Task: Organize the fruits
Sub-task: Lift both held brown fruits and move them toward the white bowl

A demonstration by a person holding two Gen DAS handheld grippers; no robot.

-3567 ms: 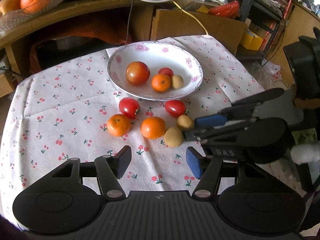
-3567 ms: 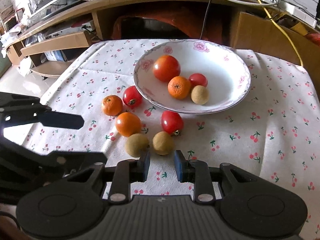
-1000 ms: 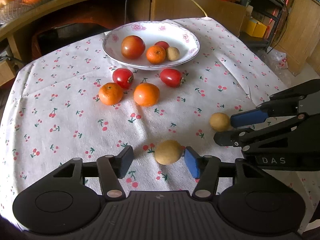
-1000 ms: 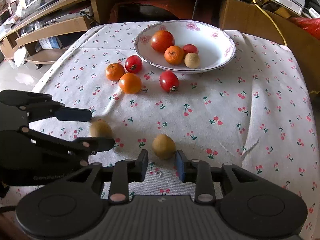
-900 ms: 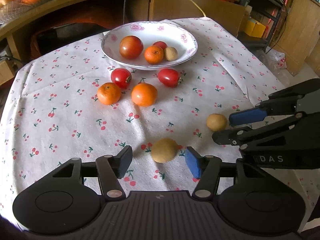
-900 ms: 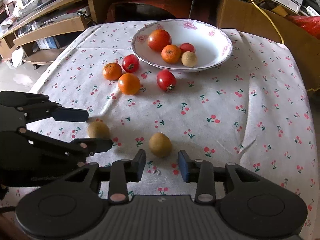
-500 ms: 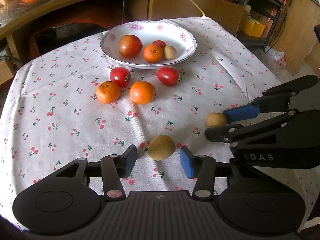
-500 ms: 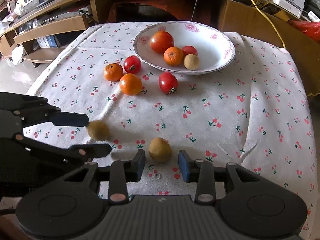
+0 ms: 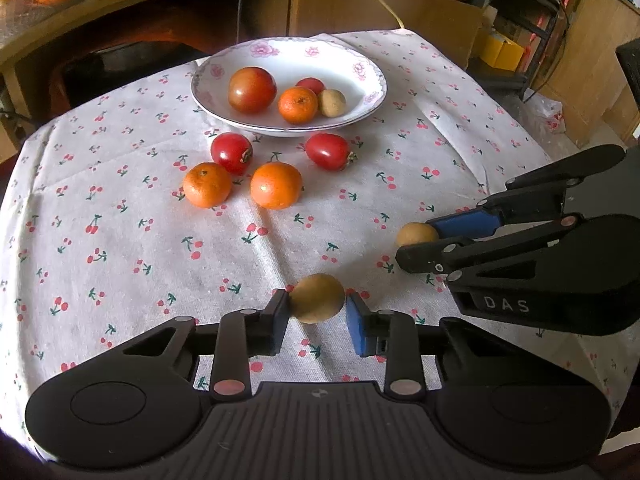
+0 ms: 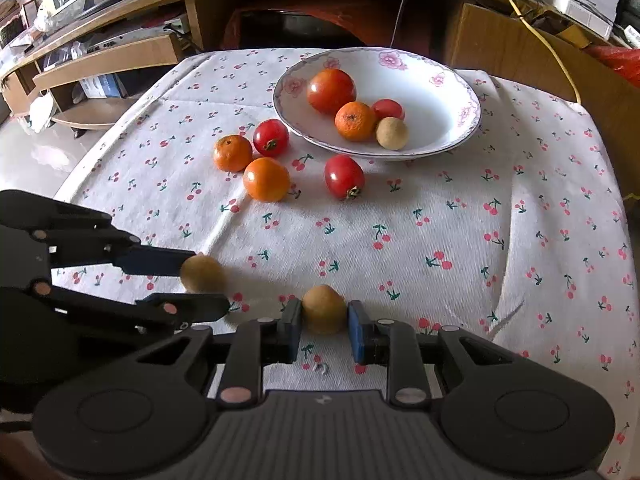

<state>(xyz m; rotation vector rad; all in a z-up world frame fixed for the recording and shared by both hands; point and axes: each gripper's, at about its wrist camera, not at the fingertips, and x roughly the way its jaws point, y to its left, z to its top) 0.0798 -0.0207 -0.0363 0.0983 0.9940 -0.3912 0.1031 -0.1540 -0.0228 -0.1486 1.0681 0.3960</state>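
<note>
Both grippers are down on the cherry-print tablecloth [image 9: 120, 240], each with a small brown fruit between its pads. The left gripper [image 9: 317, 312] has its brown fruit [image 9: 317, 298] wedged between the black pad and the blue pad, both touching its sides; the jaws are closing on it, a grip right at the near edge of the table. From the right wrist camera that same fruit [image 10: 202, 273] shows between the left gripper's long fingers.

Over to the right gripper [image 10: 324, 322]: its jaws are closing too, and its own brown fruit [image 10: 323, 309] sits snug between the pads, pressed on both sides and resting on the cloth. In the left wrist view this fruit [image 9: 416, 234] peeks out just past the blue fingertip.

Further back, the flowered white bowl [image 9: 360, 68] stands at the far side of the cloth. Inside it lie a large tomato [image 9: 252, 89], a small orange [image 9: 298, 105], a small red tomato [image 9: 310, 85] behind it, and one more brown fruit [image 9: 331, 103] touching the orange.

Loose on the cloth in front of the bowl: two red tomatoes, one [image 9: 231, 153] just under the rim at left, one [image 9: 328, 151] to the right, and two oranges [image 9: 207, 184] [image 9: 276, 185] side by side nearer the grippers. All four lie well apart from the two gripped fruits.
</note>
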